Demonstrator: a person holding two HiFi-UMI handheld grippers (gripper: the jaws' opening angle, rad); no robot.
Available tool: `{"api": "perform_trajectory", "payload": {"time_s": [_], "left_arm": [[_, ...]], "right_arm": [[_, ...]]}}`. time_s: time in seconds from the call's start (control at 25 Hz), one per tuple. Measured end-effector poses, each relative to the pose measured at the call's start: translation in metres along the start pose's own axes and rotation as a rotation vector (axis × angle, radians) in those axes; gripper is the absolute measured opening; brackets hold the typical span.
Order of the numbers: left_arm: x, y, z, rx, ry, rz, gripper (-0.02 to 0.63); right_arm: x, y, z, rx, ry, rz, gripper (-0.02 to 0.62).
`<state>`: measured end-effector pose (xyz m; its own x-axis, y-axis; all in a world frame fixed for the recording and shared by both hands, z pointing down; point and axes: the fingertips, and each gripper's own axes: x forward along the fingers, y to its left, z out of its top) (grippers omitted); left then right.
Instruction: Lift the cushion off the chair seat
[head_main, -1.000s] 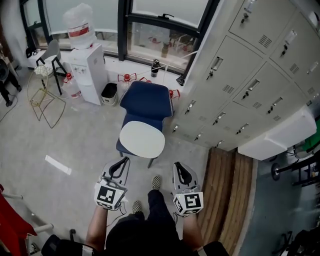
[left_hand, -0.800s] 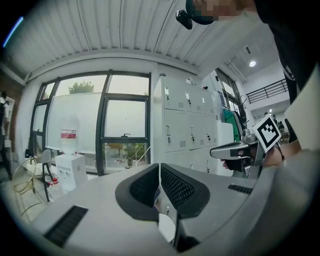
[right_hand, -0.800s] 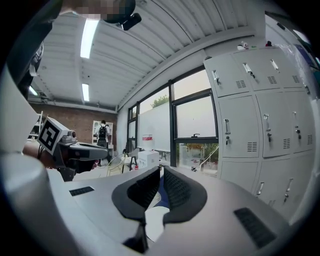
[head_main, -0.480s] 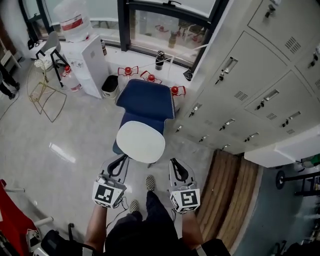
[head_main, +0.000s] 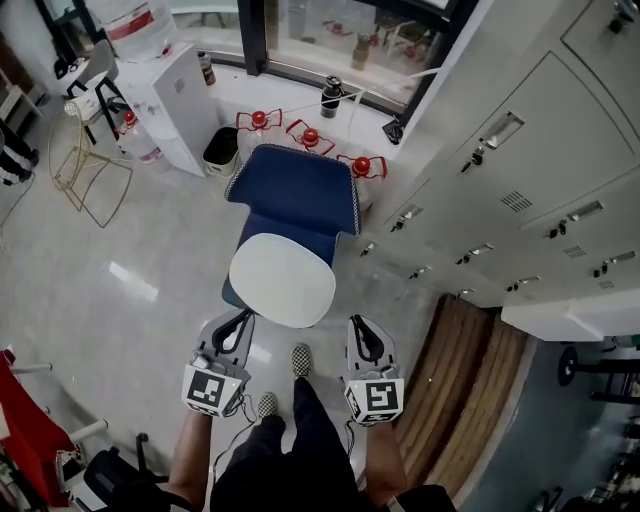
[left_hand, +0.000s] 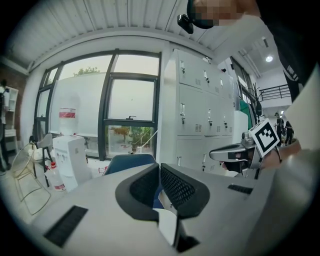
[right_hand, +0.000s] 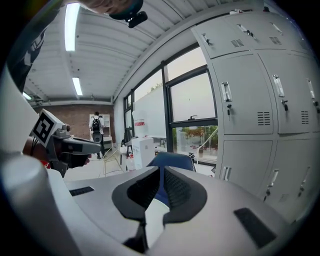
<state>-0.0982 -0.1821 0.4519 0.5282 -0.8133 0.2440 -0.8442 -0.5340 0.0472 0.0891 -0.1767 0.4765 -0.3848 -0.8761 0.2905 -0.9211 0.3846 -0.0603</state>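
A white oval cushion lies on the seat of a blue chair that stands against the window wall. My left gripper hovers just short of the cushion's near-left edge, jaws shut with nothing between them. My right gripper is level with it, off the cushion's near-right edge, also shut and empty. In the left gripper view the shut jaws point at the blue chair. The right gripper view shows its shut jaws with the chair beyond and the white cushion below.
Grey lockers line the right side close to the chair. A water dispenser, a small bin and a wire stand stand at left. Wooden boards lie at lower right. The person's checkered shoes are just before the chair.
Both grippers have advanced toward the chair and sunk lower, staying shut. The chair and cushion now sit closer below me, the cushion's near edge almost at the fingertips.
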Motion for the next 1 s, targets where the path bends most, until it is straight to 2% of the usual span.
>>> {"api": "perform_trajectory", "payload": {"time_s": [0.28,0.56,0.64,0.8,1.0], "left_arm": [[0.045,0.009,-0.06,-0.02,0.108,-0.022,0.026],[0.09,0.012,-0.118,-0.079,0.136,-0.044,0.026],[0.101,0.013,-0.138,-0.097,0.181,-0.051,0.026],[0.121,0.015,-0.175,-0.074,0.269,-0.061,0.026],[0.143,0.016,-0.204,-0.08,0.276,-0.08,0.026]], "right_arm": [[0.042,-0.027,-0.061,0.028,0.074,-0.013,0.043],[0.078,-0.043,-0.124,0.03,0.15,-0.019,0.043],[0.087,-0.048,-0.141,0.042,0.17,-0.018,0.043],[0.103,-0.058,-0.177,0.077,0.208,-0.02,0.043],[0.12,-0.066,-0.212,0.1,0.239,-0.024,0.043]]}}
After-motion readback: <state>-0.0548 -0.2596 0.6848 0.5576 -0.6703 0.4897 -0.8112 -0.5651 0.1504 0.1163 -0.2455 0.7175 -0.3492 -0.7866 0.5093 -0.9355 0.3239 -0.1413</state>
